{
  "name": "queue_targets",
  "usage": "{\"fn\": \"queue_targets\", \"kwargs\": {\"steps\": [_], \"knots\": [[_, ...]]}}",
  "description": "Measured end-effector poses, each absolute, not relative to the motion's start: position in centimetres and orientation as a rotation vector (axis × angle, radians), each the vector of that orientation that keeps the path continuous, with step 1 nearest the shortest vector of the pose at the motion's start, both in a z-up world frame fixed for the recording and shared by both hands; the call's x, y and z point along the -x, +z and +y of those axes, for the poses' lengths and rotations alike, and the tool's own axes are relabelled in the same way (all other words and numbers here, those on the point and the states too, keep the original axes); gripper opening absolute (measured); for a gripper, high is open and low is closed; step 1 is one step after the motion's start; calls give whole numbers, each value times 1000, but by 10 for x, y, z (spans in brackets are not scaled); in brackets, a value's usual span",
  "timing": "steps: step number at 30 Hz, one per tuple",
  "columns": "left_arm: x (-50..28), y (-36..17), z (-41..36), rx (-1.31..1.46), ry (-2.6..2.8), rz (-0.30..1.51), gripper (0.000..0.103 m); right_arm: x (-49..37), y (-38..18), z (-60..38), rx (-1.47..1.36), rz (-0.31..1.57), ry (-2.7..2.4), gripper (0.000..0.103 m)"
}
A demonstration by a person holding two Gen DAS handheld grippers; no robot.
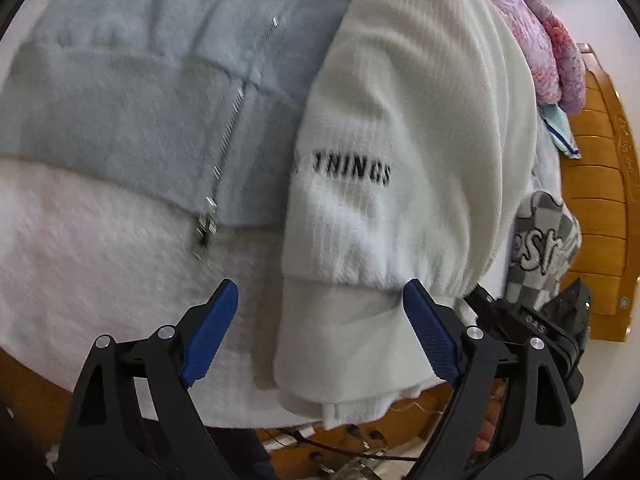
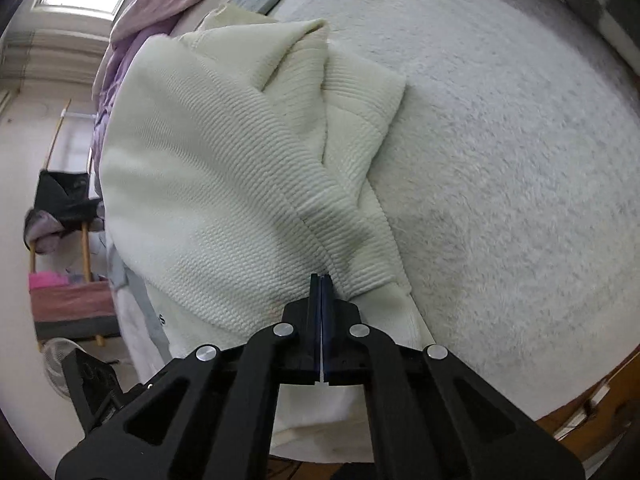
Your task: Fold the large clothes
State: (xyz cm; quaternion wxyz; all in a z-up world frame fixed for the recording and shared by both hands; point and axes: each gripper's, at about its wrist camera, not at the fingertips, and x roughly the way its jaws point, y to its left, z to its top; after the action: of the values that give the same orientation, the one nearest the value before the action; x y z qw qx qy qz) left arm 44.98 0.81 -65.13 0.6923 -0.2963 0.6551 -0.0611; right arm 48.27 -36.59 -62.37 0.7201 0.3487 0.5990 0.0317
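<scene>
A cream ribbed sweater with black lettering lies folded on a fluffy white blanket; its hem hangs near the bed's front edge. My left gripper is open, its blue pads either side of the sweater's lower hem, above it. In the right wrist view the same sweater lies with a sleeve folded over. My right gripper is shut, its tips pinching the sweater's ribbed edge. The right gripper's body shows at the left view's right side.
A pale blue zip-up fleece lies left of the sweater. A pink blanket, a checked grey garment and the wooden bed frame are at right. A fan and a rack stand beside the bed.
</scene>
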Motion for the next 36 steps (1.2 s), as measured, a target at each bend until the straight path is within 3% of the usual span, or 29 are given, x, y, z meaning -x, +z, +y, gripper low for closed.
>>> {"fn": "queue_targets", "kwargs": {"steps": [5, 6, 9, 12, 13, 15, 17, 27, 30, 36], "knots": [[-449, -669, 0, 684, -132, 1491, 86, -477, -622, -374, -807, 1302, 93, 0], [-452, -668, -5, 671, -138, 1490, 82, -476, -620, -376, -807, 1299, 96, 0], [-459, -658, -23, 606, -179, 1484, 45, -473, -612, -378, -826, 1286, 114, 3], [-463, -641, -24, 609, -183, 1481, 26, -472, -602, -375, -826, 1278, 123, 8], [-464, -636, -21, 647, -188, 1481, 25, -468, -598, -378, -857, 1261, 122, 13], [-469, -621, -13, 704, -211, 1469, 24, -459, -590, -385, -891, 1242, 71, 56], [-474, -608, -11, 717, -234, 1454, 24, -448, -584, -394, -948, 1211, 42, 66], [-487, -583, -20, 663, -297, 1457, 24, -439, -645, -413, -1228, 1316, -15, 72], [-486, -584, -4, 712, -306, 1464, 24, -445, -654, -414, -1259, 1308, 26, 80], [-486, -588, -4, 669, -314, 1475, 24, -462, -662, -413, -1291, 1307, 153, 80]]}}
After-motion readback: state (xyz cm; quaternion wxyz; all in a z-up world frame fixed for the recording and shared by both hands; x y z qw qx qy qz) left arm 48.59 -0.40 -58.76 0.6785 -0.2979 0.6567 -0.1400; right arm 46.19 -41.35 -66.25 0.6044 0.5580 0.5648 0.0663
